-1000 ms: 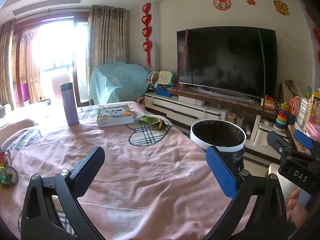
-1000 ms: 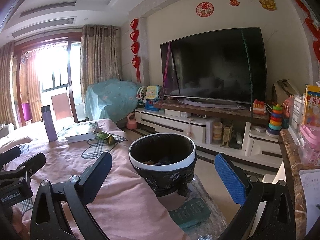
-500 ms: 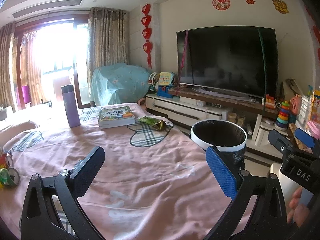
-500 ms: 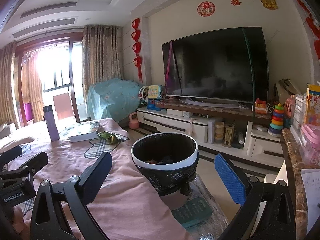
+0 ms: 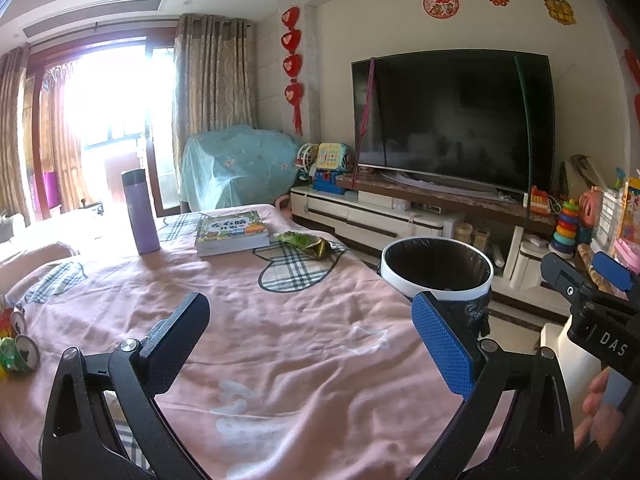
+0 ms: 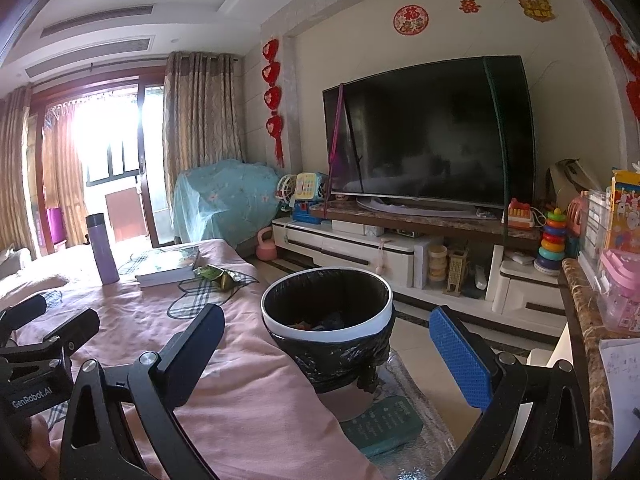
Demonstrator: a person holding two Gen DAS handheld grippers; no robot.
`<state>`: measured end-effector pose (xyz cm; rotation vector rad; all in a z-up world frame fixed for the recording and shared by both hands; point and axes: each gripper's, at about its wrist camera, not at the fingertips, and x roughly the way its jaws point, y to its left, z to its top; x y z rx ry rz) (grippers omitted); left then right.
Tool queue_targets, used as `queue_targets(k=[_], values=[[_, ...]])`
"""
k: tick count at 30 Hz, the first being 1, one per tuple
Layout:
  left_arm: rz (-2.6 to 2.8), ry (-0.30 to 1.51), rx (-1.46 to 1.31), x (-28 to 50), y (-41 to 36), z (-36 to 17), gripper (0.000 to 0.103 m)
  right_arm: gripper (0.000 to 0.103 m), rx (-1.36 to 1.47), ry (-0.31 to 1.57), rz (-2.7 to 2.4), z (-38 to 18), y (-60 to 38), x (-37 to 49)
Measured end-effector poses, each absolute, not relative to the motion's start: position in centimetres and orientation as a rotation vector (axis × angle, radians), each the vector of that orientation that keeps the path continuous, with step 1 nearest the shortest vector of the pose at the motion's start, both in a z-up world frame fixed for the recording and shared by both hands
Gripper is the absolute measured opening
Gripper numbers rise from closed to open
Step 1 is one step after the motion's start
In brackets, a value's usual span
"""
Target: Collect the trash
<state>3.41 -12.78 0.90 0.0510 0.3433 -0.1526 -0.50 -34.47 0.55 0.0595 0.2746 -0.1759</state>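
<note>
Far left edge of the pink sheet [image 5: 280, 320]: two crushed cans [image 5: 18, 354], lying on their sides, partly cut off by the frame.

Further in, a purple flask [image 5: 140, 212] stands upright on the cloth. Right of it, a stack of books [image 5: 231, 232], lying flat. Touching the books' right edge, a green snack wrapper [image 5: 306, 242], crumpled, empty-looking, on a plaid heart patch.

Left gripper [image 5: 308, 344] held low over the middle of the sheet, fingers spread wide, nothing between them.

Right of the sheet's edge: a white waste bin [image 6: 326, 320] lined with a black bag, standing on the floor just beside the covered surface. Inside, some small bits at the bottom, dark blue and orange; too dim to tell what they are.

Right gripper [image 6: 328, 356] points at the bin, fingers wide apart and empty, the bin's mouth showing between them. A teal flat box [image 6: 380, 426] lies on the floor by the bin's base.

Behind: a low TV stand [image 6: 360, 248] with a dark television [image 6: 432, 132]. Far right, a stacking-ring toy [image 6: 552, 240].
</note>
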Motion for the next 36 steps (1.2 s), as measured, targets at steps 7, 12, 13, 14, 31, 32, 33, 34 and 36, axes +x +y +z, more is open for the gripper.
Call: queue_targets(k=[7,12,13,14,31,32,33,34,36], values=[[-0.155,0.342,0.051,3.43,-12.65,0.88,0.103,0.103,0.062,0.273,-0.173,0.72,-34.55,-0.71],[-0.155,0.343,0.051,3.4,-12.64,0.89,0.103,0.103,0.062,0.273,-0.174,0.7,-34.57,-0.69],[-0.155,0.342,0.051,3.4,-12.63,0.9,0.103,0.103,0.063,0.273,-0.174,0.7,-34.58,-0.72],[-0.156,0.343,0.052,3.44,-12.65,0.88,0.103,0.103,0.066,0.272,-0.172,0.71,-34.59,-0.74],[-0.158,0.344,0.052,3.43,-12.44,0.78,0.103,0.103,0.059,0.269,-0.163,1.06,-34.38,-1.01],[-0.159,0.345,0.052,3.44,-12.46,0.75,0.103,0.103,0.06,0.269,-0.163,1.02,-34.36,-1.01],[-0.159,0.345,0.052,3.44,-12.47,0.75,0.103,0.103,0.06,0.269,-0.162,0.99,-34.36,-1.0],[-0.159,0.345,0.053,3.44,-12.48,0.75,0.103,0.103,0.06,0.269,-0.162,0.98,-34.33,-0.99],[-0.155,0.342,0.056,3.4,-12.43,0.73,0.103,0.103,0.06,0.269,-0.162,1.02,-34.3,-1.01]])
